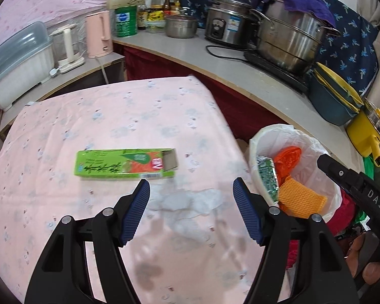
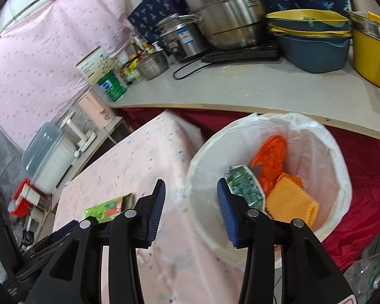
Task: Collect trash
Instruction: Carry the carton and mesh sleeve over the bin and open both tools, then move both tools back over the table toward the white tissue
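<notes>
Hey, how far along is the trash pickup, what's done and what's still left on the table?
Done: the bin already holds an orange bag, a green wrapper and orange foam netting. In hand: nothing; the left tool and right tool are both open and empty. Left: the green box lies on the table, just ahead of the left tool.

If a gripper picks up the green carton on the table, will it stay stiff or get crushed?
The green carton is probably light: its end flap stands open and the inside looks empty. Being thin card, it may buckle if pinched hard across the middle. It lies flat on the pink tablecloth, so it should slide rather than roll.
</notes>
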Demonstrator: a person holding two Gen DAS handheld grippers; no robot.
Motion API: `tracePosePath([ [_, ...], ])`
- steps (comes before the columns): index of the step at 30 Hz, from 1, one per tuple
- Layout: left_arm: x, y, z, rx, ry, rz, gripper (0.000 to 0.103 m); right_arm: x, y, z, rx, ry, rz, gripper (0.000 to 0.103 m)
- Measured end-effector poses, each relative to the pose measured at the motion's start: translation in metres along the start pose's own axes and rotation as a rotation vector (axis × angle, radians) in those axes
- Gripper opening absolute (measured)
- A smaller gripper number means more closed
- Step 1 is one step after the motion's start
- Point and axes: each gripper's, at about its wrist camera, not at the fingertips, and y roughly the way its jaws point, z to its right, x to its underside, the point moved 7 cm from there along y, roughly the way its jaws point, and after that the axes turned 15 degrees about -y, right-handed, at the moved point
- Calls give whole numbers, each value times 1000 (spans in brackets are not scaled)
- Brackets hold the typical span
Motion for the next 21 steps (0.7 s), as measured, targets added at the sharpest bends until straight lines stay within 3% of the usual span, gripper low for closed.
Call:
tracePosePath([
  [10, -1, -17, -67, -94, -65, 34, 65, 25, 19, -66, -69, -89, -68, 48],
  [21, 7, -18, -116, -140, -115, 32, 65, 58, 49, -112, -96, -152, -157, 53],
])
